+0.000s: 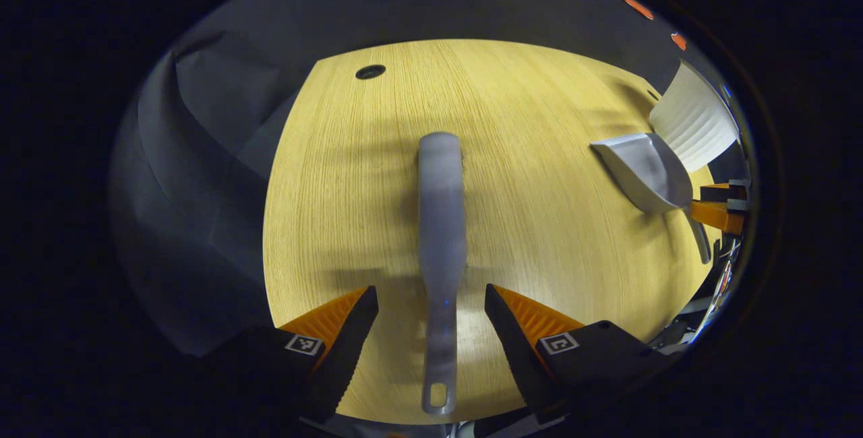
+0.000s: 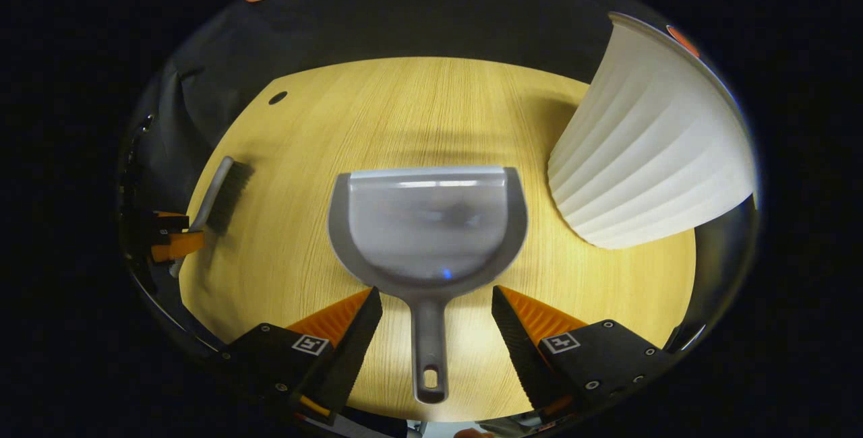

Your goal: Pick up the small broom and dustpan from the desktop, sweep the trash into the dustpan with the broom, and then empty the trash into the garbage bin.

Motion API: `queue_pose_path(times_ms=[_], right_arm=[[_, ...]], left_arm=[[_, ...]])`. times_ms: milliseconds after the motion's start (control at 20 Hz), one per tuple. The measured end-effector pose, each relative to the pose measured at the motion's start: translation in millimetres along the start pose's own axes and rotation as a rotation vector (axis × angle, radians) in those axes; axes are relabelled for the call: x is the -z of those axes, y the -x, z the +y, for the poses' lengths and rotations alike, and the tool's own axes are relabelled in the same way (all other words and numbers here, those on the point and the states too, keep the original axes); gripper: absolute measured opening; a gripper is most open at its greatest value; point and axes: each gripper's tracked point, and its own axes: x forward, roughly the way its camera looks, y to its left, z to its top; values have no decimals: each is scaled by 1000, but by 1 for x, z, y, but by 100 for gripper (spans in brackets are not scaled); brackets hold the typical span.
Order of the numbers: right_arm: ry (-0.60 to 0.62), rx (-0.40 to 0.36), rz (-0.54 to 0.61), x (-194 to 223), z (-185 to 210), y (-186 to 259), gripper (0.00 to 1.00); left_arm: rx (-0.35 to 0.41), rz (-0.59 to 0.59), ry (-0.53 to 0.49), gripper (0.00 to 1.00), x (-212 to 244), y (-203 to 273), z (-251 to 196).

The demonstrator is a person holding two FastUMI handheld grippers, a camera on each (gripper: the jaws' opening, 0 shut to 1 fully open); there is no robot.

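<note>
A grey small broom point(image 1: 441, 222) lies on the wooden desktop point(image 1: 539, 121), handle toward me. My left gripper point(image 1: 431, 300) is open, its fingers on either side of the handle with gaps. The grey dustpan point(image 2: 428, 222) lies flat with its handle between the fingers of my right gripper point(image 2: 437, 303), which is also open and not touching it. The dustpan point(image 1: 644, 168) also appears at the right of the left gripper view, with the right gripper point(image 1: 721, 212) behind it. The broom point(image 2: 219, 192) shows bristles down at the left of the right gripper view, beside the left gripper point(image 2: 168, 236).
A white ribbed garbage bin point(image 2: 647, 148) stands at the desktop's right side, close to the dustpan; the bin point(image 1: 694, 121) is also at the far right of the left gripper view. A small dark hole point(image 1: 370, 71) marks the far left of the desktop.
</note>
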Motion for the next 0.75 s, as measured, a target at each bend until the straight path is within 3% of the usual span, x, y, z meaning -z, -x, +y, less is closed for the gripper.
queue_pose_path(times_ms=[350,600,750], right_arm=[[-42,-14,-199,-53,-4,61,99],[-41,-24,-418,-102,-3,121,98],[-16,-19,-557,-126,-3,156,98]], left_arm=[[-14,-285,2,100,-87,77,2],[-9,-551,30,100,-142,160,-16],[-49,-696,13,100,-134,178,-16]])
